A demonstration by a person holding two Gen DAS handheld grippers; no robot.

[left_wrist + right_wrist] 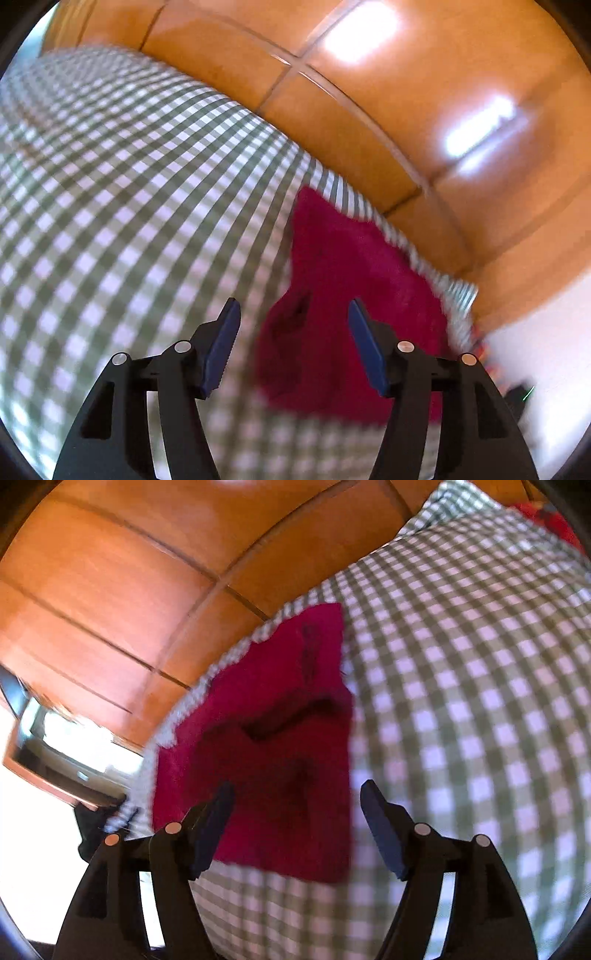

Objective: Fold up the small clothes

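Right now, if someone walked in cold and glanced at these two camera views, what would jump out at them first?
The magenta garment grabs the eye: a bright folded piece lying near the edge of the green-and-white checked tablecloth. Behind it spreads the glossy orange tiled floor. In the foreground the left gripper and right gripper both stand open, holding nothing.

Left gripper hovering with jaws spread at lower centre, crimson garment lying beyond on checked cloth, orange tiled floor filling upper right.
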